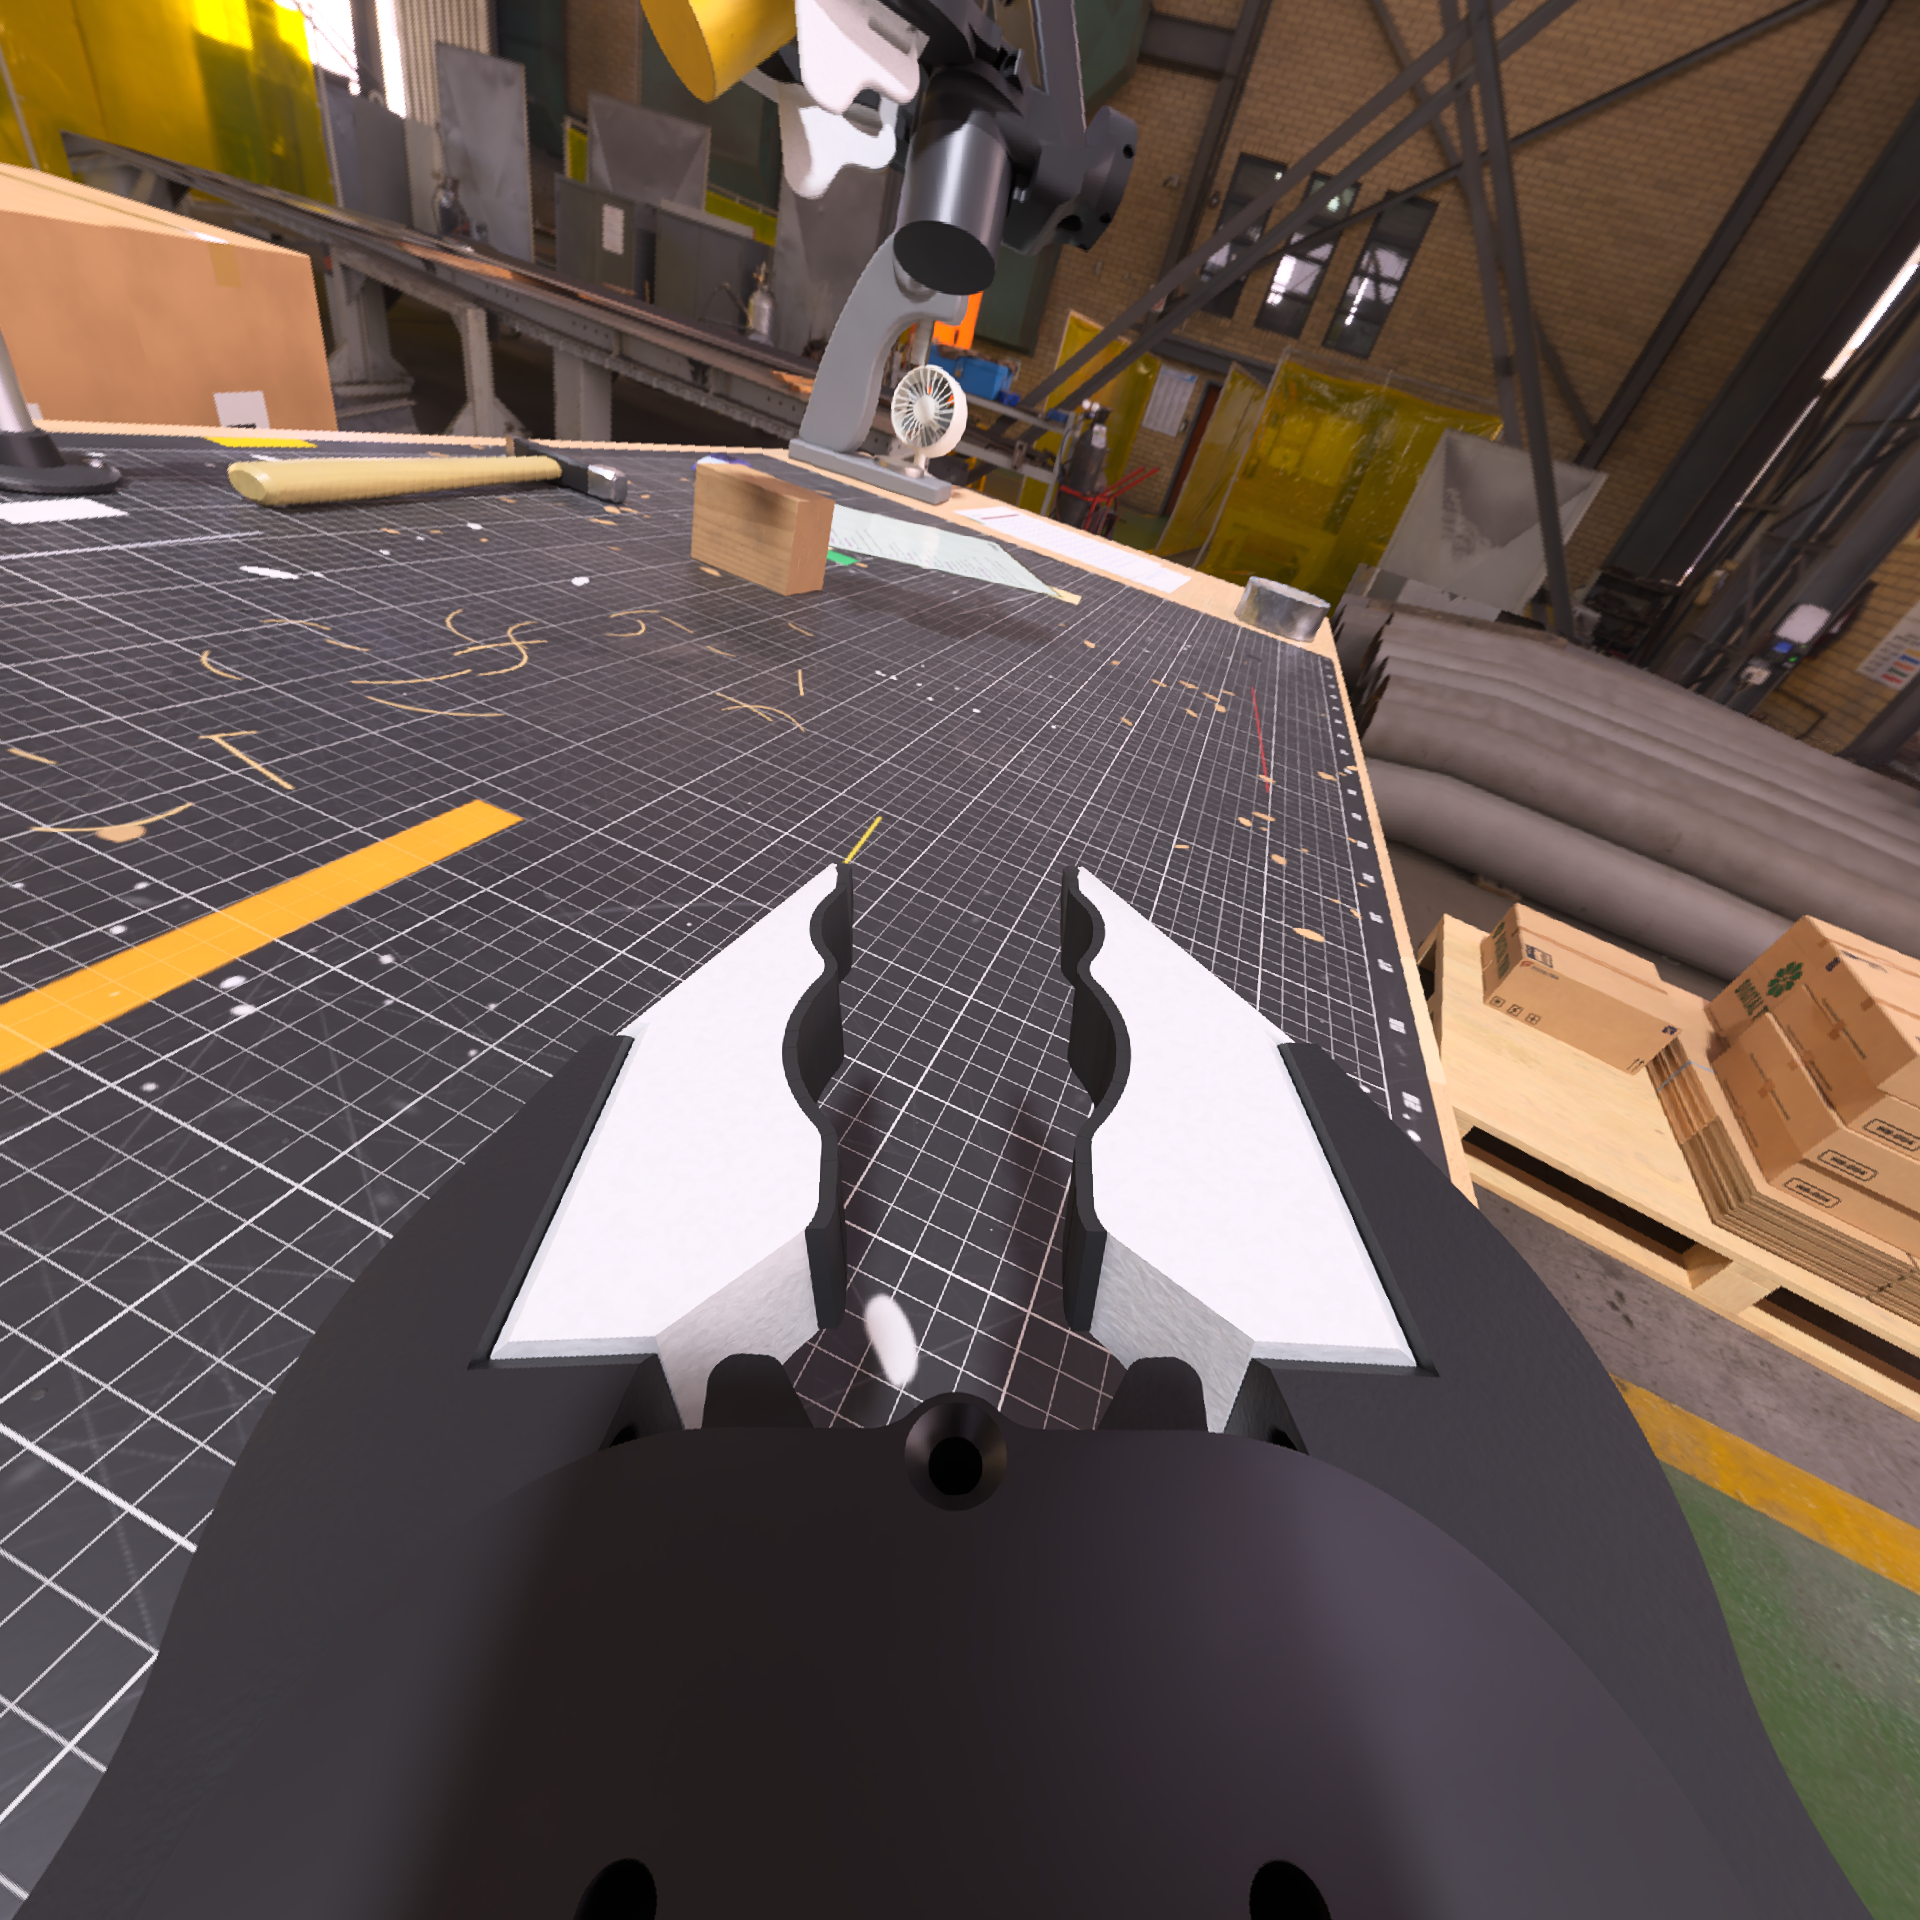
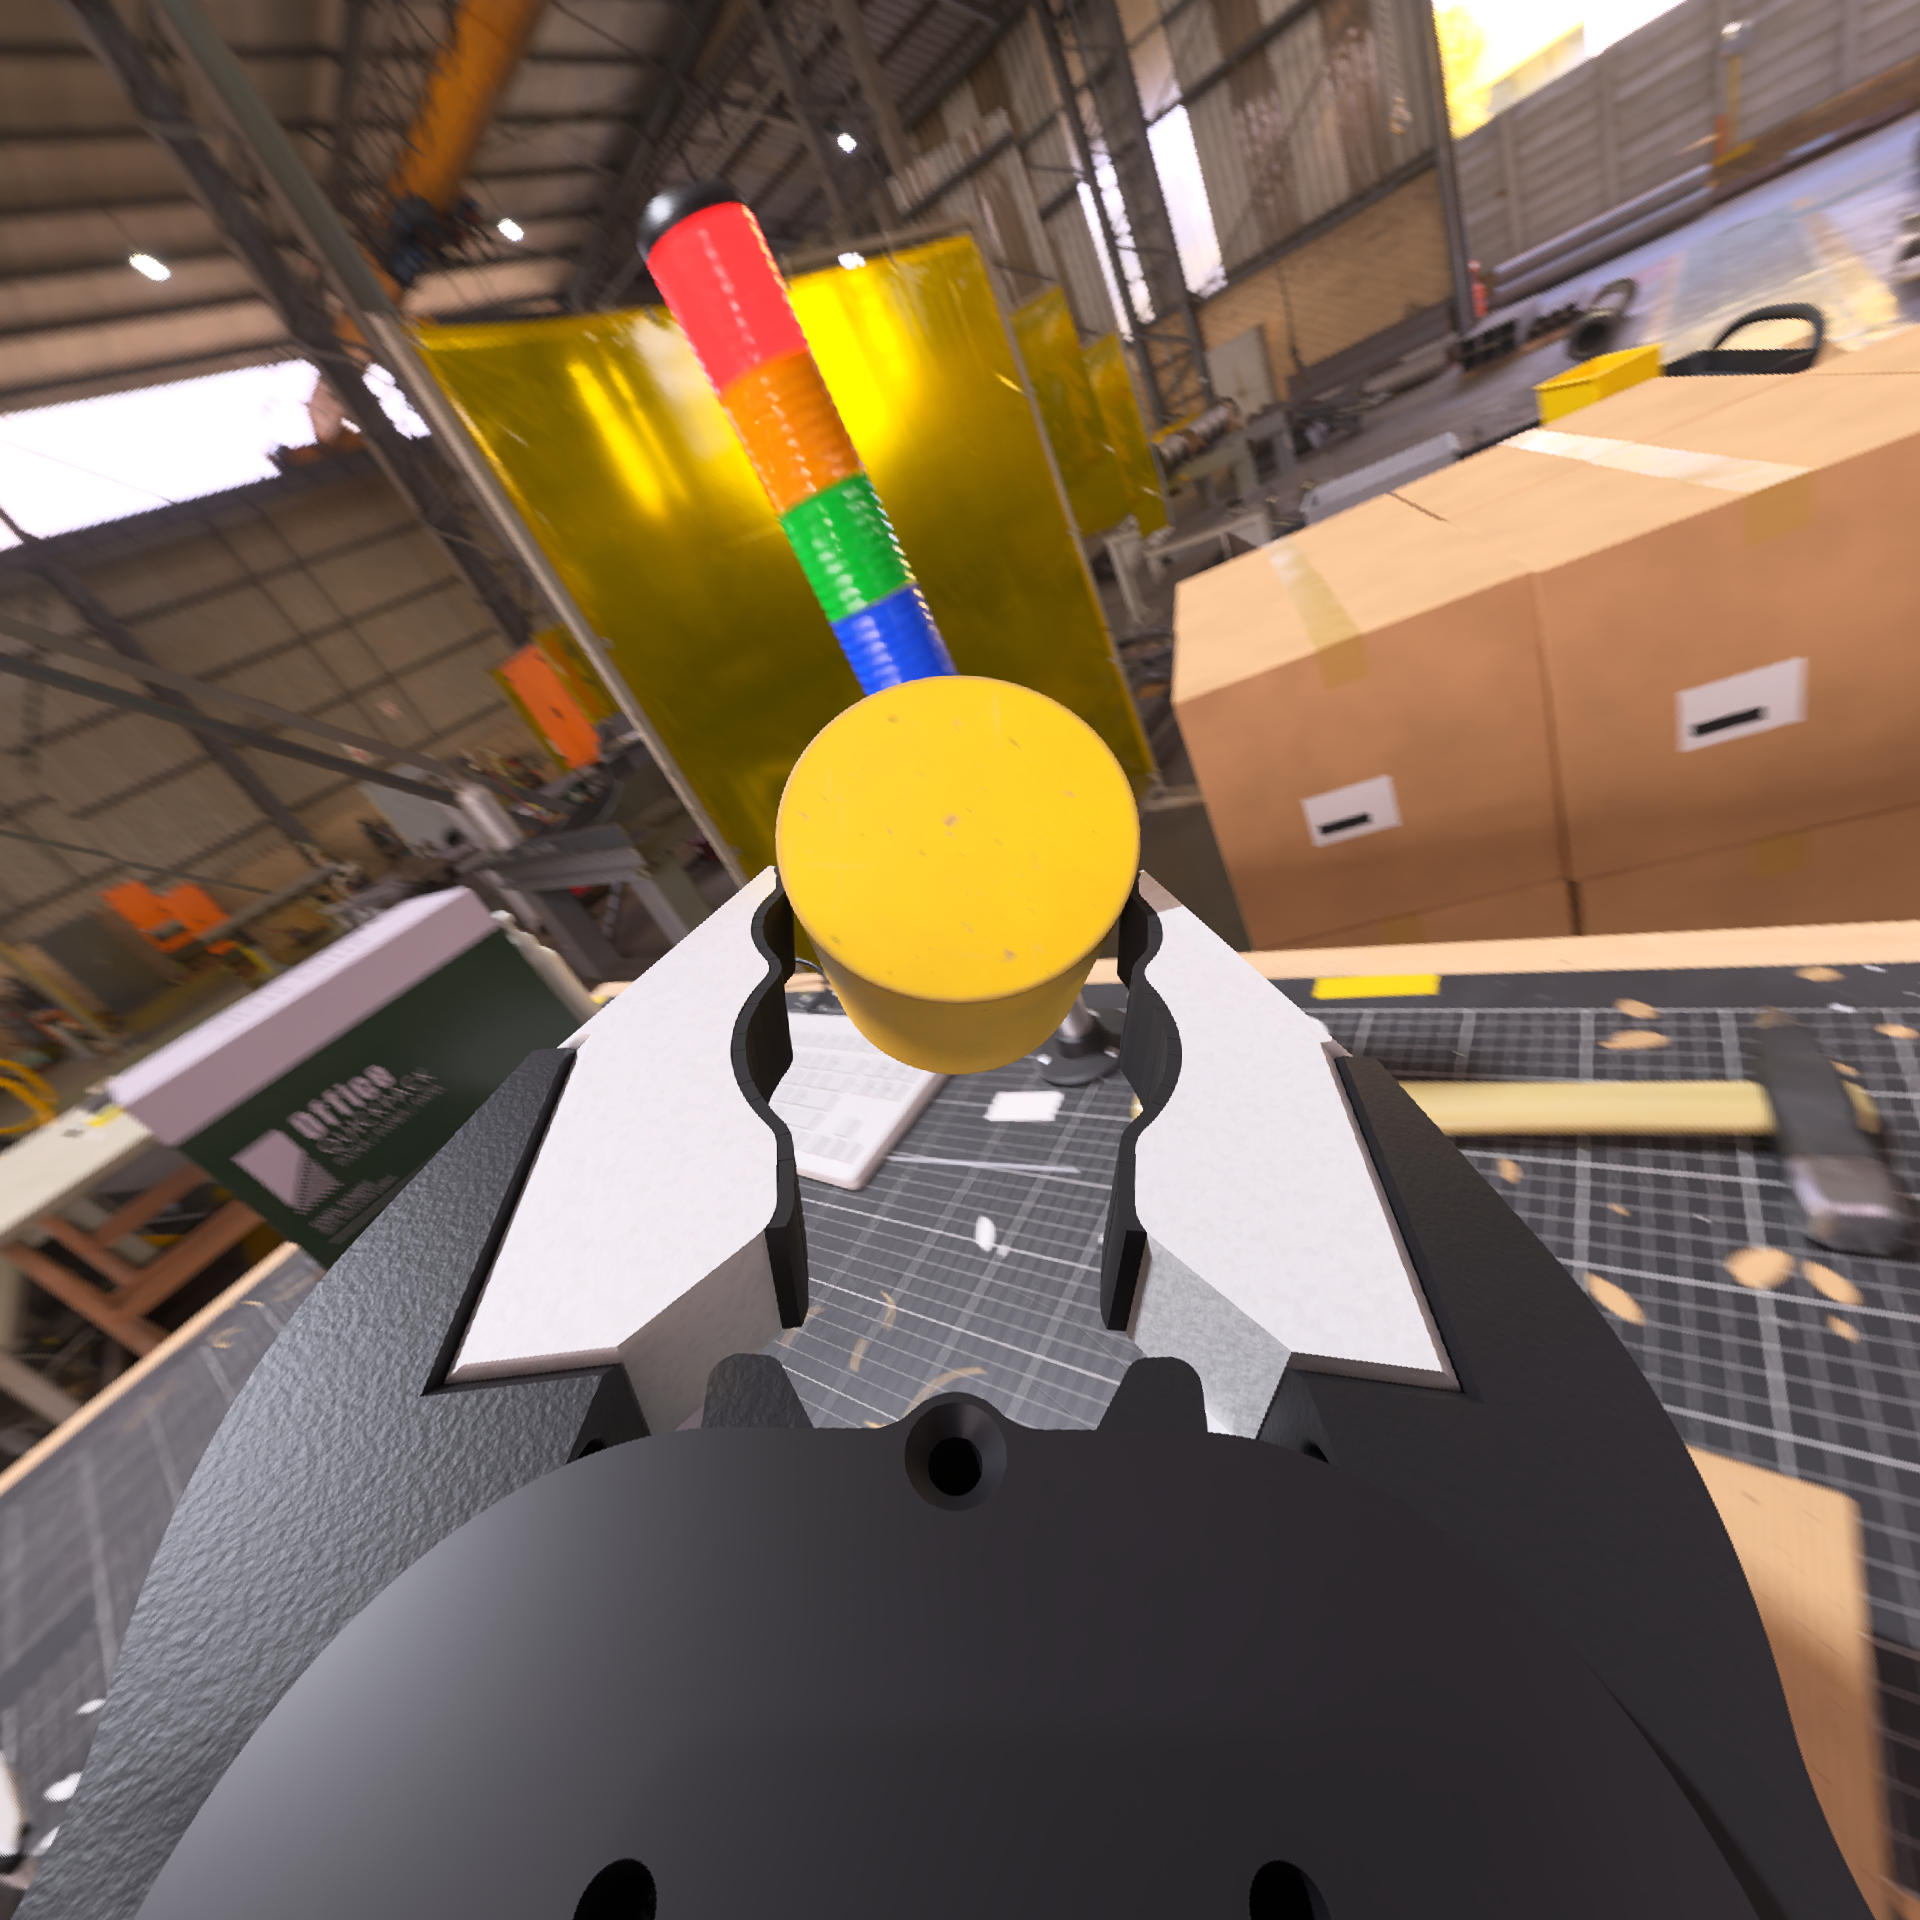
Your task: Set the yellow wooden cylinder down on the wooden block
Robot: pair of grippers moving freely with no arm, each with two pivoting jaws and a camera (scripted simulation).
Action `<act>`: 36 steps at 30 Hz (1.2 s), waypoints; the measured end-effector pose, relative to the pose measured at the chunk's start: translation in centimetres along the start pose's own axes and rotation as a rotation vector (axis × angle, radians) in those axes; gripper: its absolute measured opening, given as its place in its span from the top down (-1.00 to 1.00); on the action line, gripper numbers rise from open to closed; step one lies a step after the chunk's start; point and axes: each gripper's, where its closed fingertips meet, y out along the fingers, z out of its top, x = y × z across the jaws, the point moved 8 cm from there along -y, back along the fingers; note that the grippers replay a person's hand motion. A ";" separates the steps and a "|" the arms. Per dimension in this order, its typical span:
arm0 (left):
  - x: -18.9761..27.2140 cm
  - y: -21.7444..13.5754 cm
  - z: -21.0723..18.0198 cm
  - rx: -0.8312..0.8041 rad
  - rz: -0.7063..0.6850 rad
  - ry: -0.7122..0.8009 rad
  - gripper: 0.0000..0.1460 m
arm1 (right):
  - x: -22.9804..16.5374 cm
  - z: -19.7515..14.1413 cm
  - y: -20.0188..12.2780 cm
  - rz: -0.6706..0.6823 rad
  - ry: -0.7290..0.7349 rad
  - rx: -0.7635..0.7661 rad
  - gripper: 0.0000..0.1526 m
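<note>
gripping the yellow wooden cylinder at its fingertips, the right claw was raised well above the desk. its two fingers pressed against opposite sides of the cylinder's body, just below the round flat end that faced the right wrist camera. the cylinder sat only in the outermost notches of the pads, with the wider gap behind it left bare. a signal tower banded red, orange, green and blue rose behind the cylinder, and a hammer lay on the gridded mat to the right, in front of a large cardboard box. a white keyboard showed between the fingers, on the mat below.

the left claw hung low over the desk's dark cutting mat, its fingers parted with a moderate gap and nothing between them; only the mat's grid showed through. far ahead of it the wooden block rested on the mat near the far edge, with nothing on top of it. from the left wrist view the right claw appeared high above the block, the cylinder in its fingers and well clear of it. a small white fan and a roll of tape stood near the desk's far side.
</note>
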 end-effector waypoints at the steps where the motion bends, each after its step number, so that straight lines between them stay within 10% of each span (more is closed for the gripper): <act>1: 0.0 -0.1 0.0 0.007 -0.007 0.000 0.45 | -0.4 0.3 0.2 0.031 0.021 0.015 0.17; 19: -0.8 -1.2 0.4 0.107 -0.052 -0.089 0.50 | -8.5 8.2 0.4 0.188 0.104 0.307 0.17; 36: -0.7 -0.9 0.3 0.094 -0.061 -0.093 0.50 | -9.7 10.6 0.1 0.117 -0.081 0.231 0.17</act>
